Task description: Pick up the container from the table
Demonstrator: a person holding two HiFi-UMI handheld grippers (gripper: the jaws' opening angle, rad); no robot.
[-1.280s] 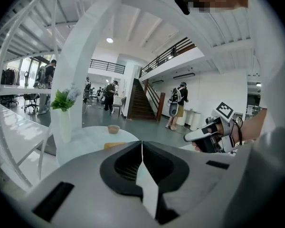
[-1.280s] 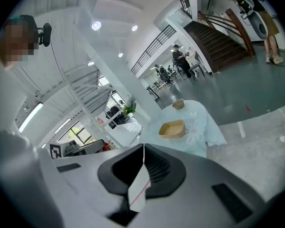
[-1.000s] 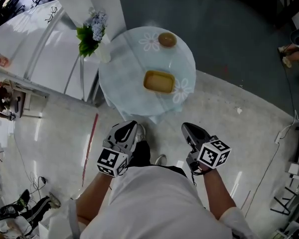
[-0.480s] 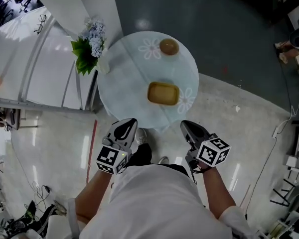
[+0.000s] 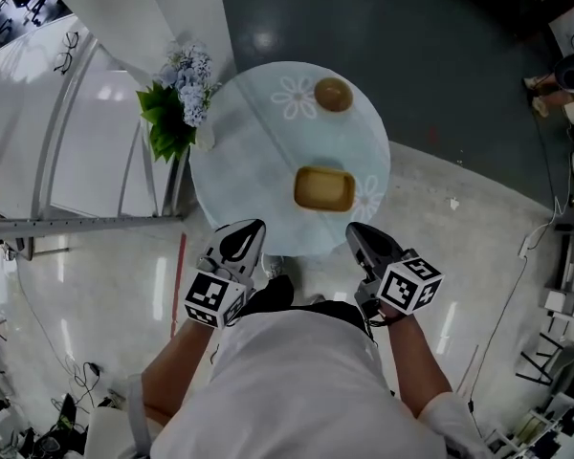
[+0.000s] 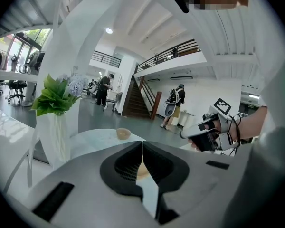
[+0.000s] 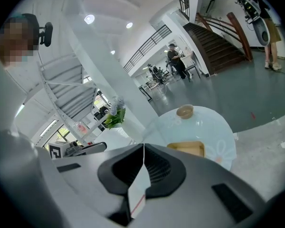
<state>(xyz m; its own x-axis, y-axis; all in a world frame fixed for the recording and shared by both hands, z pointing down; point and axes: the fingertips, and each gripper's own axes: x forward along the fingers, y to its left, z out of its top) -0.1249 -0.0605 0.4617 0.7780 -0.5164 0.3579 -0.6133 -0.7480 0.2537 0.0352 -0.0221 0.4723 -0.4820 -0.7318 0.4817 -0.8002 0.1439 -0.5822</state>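
Observation:
A shallow yellow rectangular container (image 5: 324, 188) lies on the round glass-topped table (image 5: 258, 161), on the side nearest me. The right gripper view shows the container (image 7: 187, 148) just beyond the jaws. My left gripper (image 5: 248, 230) and right gripper (image 5: 358, 233) are held side by side at the table's near edge, short of the container and touching nothing. Both are shut and empty: the jaws meet in a thin line in the left gripper view (image 6: 142, 148) and the right gripper view (image 7: 143, 151).
A small round tan bowl (image 5: 333, 94) sits at the table's far side. A white vase of flowers and green leaves (image 5: 184, 98) stands at the table's left edge. White counters (image 5: 67, 132) run along the left. People stand far off near a staircase (image 6: 138, 103).
The table and container have come closer and lower in the head view as I walk up to them. Both grippers stayed shut and now reach the table's near edge.

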